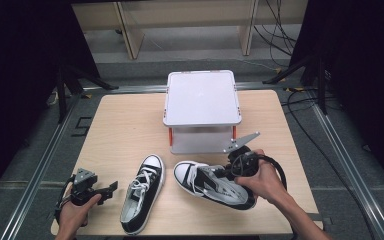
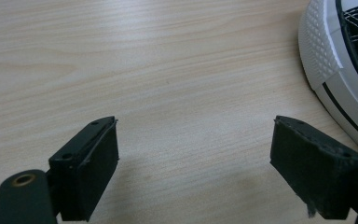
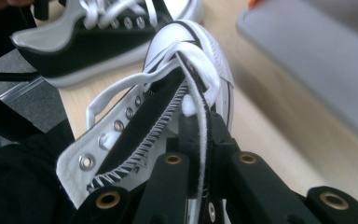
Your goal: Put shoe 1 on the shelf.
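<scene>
Two black-and-white canvas sneakers lie on the wooden table (image 1: 125,125). The left sneaker (image 1: 142,192) stands upright, toe pointing away. The right sneaker (image 1: 213,184) is tipped on its side, and my right gripper (image 1: 228,172) is shut on the edge of its upper by the laces (image 3: 200,135). In the right gripper view the jaws pinch that edge, with the white toe cap (image 3: 200,51) beyond. My left gripper (image 1: 111,188) rests open at the table's front left, just left of the left sneaker. Between its pads (image 2: 91,168) is bare wood, with the sneaker's rubber sole (image 2: 328,70) at the right.
A white two-tier plastic stand (image 1: 201,97) with orange posts sits at the back middle of the table, close behind the right gripper. Cables (image 1: 300,100) trail over the floor at the right. Metal rails (image 1: 40,165) run along both table sides.
</scene>
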Tool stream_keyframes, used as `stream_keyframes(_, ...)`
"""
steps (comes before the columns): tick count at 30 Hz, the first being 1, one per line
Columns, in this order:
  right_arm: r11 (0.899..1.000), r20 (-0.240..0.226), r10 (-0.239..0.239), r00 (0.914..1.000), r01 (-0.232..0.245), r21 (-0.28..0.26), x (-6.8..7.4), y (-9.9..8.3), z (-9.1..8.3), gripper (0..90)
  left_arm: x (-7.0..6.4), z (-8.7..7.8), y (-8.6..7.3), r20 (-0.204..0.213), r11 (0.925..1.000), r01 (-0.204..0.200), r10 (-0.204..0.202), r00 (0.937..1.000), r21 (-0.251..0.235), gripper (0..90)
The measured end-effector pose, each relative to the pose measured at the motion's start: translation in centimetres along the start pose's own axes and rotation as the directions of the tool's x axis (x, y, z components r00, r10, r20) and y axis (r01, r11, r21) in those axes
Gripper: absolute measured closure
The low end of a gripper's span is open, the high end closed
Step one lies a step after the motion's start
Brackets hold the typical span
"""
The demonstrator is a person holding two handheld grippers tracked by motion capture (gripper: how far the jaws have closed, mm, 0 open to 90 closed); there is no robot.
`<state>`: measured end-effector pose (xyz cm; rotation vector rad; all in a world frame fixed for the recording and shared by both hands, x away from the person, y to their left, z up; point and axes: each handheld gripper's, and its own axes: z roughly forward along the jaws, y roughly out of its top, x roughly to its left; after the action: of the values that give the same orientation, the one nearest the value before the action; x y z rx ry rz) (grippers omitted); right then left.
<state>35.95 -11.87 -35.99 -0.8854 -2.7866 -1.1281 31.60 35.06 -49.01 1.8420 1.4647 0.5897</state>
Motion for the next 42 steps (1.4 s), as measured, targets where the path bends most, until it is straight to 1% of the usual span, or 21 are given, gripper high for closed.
stream_keyframes(3,0.999,-0.002,-0.015,0.9999,0.015,-0.033,0.2,2.0,-1.1,88.5,0.0,-0.1,0.1,0.003,1.0,0.002,-0.002,1.0,0.002,14.9)
stream_keyframes(6,0.996,0.029,-0.027,0.9992,0.03,-0.082,0.4,3.9,-2.2,88.5,0.1,0.0,0.0,0.003,0.9999,0.013,-0.013,0.9999,-0.011,14.9)
stream_keyframes(7,0.994,0.027,-0.048,0.9985,0.05,-0.097,0.3,4.5,-2.4,88.4,0.1,0.0,0.0,0.006,0.9998,0.015,-0.015,0.9999,-0.013,14.9)
stream_keyframes(12,0.986,0.051,-0.052,0.9974,0.059,-0.156,0.1,7.8,-4.2,88.5,0.1,0.1,0.0,0.016,0.9998,0.017,-0.017,0.9997,-0.013,14.9)
stream_keyframes(13,0.983,0.054,-0.053,0.9971,0.061,-0.171,0.0,8.5,-4.5,88.5,0.1,0.0,0.0,0.004,0.9998,0.016,-0.016,0.9999,-0.009,14.8)
stream_keyframes(16,0.979,0.057,-0.03,0.9979,0.041,-0.201,-0.8,10.5,-4.9,88.5,0.1,-0.1,0.0,0.007,0.9998,0.018,-0.018,0.9998,-0.01,14.9)
stream_keyframes(20,0.975,0.084,0.016,0.9963,0.003,-0.222,-2.3,12.8,-4.9,88.5,0.1,-0.1,0.1,0.002,0.9998,0.015,-0.015,0.9999,-0.013,14.9)
stream_keyframes(24,0.971,0.128,0.075,0.989,-0.043,-0.236,-4.0,14.6,-4.6,88.5,0.1,0.0,0.1,0.002,0.9999,0.014,-0.014,0.9999,-0.009,14.9)
stream_keyframes(25,0.968,0.136,0.094,0.9863,-0.058,-0.245,-4.5,15.1,-4.5,88.5,0.0,0.0,0.1,0.001,0.9999,0.013,-0.013,0.9999,-0.01,14.9)
stream_keyframes(26,0.961,0.146,0.138,0.9797,-0.097,-0.26,-5.5,15.8,-4.3,88.4,0.0,-0.1,0.1,0.004,0.9999,0.011,-0.011,0.9999,-0.012,14.9)
stream_keyframes(27,0.961,0.146,0.138,0.9797,-0.097,-0.26,-5.5,15.8,-4.3,88.4,0.0,0.0,0.0,0.016,0.9997,0.014,-0.014,0.9998,-0.018,14.9)
stream_keyframes(29,0.955,0.158,0.176,0.9716,-0.129,-0.267,-6.5,16.6,-4.1,88.5,0.0,-0.1,0.1,0.007,0.9999,0.009,-0.009,0.9999,-0.007,14.9)
stream_keyframes(32,0.937,0.167,0.241,0.956,-0.184,-0.298,-8.1,17.7,-3.4,88.4,0.0,0.0,0.0,0.017,0.9998,0.011,-0.011,0.9998,-0.018,14.9)
stream_keyframes(33,0.928,0.17,0.278,0.9453,-0.219,-0.3,-8.5,18.0,-3.1,88.4,0.0,-0.1,0.1,0.012,0.9999,0.008,-0.008,0.9999,-0.011,14.9)
stream_keyframes(34,0.914,0.189,0.318,0.9289,-0.248,-0.321,-9.4,18.7,-2.5,88.4,0.0,-0.1,0.1,0.012,0.9999,0.009,-0.009,0.9999,-0.014,14.9)
stream_keyframes(35,0.914,0.189,0.318,0.9289,-0.248,-0.321,-9.4,18.7,-2.5,88.4,0.0,0.0,0.1,0.018,0.9997,0.011,-0.011,0.9998,-0.021,14.9)
stream_keyframes(37,0.892,0.197,0.371,0.9075,-0.29,-0.346,-10.3,19.1,-1.9,88.4,-0.1,-0.1,0.1,0.013,0.9998,0.011,-0.011,0.9999,-0.017,14.9)
stream_keyframes(38,0.879,0.195,0.408,0.8918,-0.326,-0.349,-10.7,19.3,-1.7,88.4,0.0,-0.2,0.1,0.013,0.9999,0.005,-0.005,0.9999,-0.011,14.9)
stream_keyframes(39,0.873,0.202,0.414,0.8877,-0.324,-0.363,-11.1,19.5,-1.5,88.3,-0.1,-0.2,0.1,0.014,0.9999,0.007,-0.007,0.9999,-0.015,14.9)
stream_keyframes(40,0.863,0.203,0.438,0.8758,-0.346,-0.369,-11.3,19.8,-1.2,88.3,-0.1,-0.2,0.2,0.019,0.9997,0.014,-0.014,0.9997,-0.02,14.9)
stream_keyframes(42,0.846,0.207,0.467,0.8594,-0.367,-0.386,-11.9,20.0,-0.7,88.3,-0.1,-0.2,0.2,0.016,0.9997,0.01,-0.009,0.9998,-0.021,14.9)
